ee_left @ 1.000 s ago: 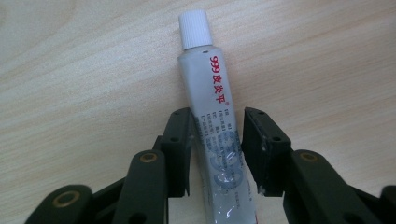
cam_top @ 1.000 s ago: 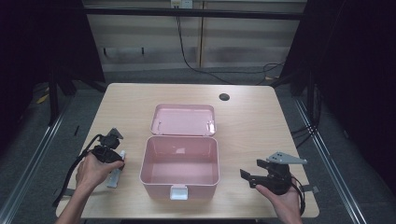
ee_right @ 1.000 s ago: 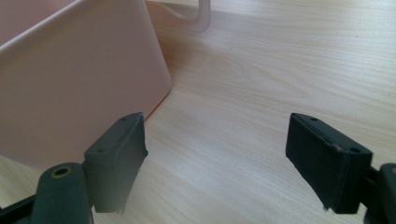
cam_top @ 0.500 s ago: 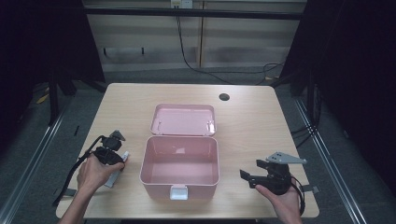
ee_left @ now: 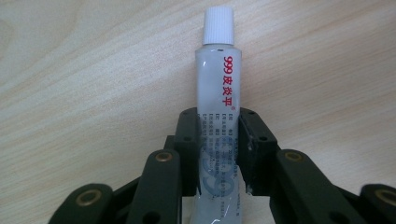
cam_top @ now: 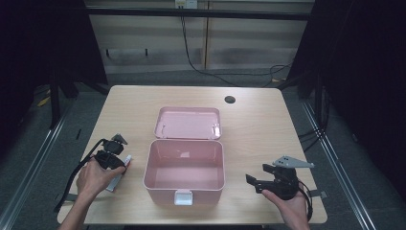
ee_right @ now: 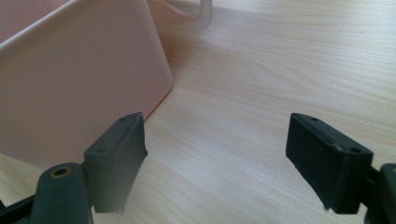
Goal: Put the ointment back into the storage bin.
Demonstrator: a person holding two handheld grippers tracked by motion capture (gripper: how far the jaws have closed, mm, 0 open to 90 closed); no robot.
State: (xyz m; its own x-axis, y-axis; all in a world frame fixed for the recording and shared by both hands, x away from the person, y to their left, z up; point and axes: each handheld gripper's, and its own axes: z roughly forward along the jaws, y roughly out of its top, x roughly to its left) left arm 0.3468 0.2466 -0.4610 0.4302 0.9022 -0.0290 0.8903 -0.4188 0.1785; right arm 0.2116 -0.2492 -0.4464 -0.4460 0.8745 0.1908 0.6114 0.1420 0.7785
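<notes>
The pink plastic box (cam_top: 184, 168) sits in the middle of the light wooden tabletop (cam_top: 258, 124). Its flat pink lid (cam_top: 187, 122) is flipped open and lies behind it. There is nothing inside the box.

To the left of the box, the left tool (cam_top: 118, 159) points down at the tabletop. It is pinching a small white tube with red writing and a white cap (ee_left: 218, 93). The tube lies flat on the wood, just beside the box. A second ago the jaws stood wider around the tube; they have just been closing and now press on both its sides.

To the right of the box, the right tool (cam_top: 253, 180) has its jaws spread wide with nothing between them.

The left gripper view shows the red writing and the ridged cap up close. The right gripper view shows the box's smooth pink wall (ee_right: 79, 74) from the side. The high view shows a small dark round hole (cam_top: 230, 99) near the far edge of the tabletop.
</notes>
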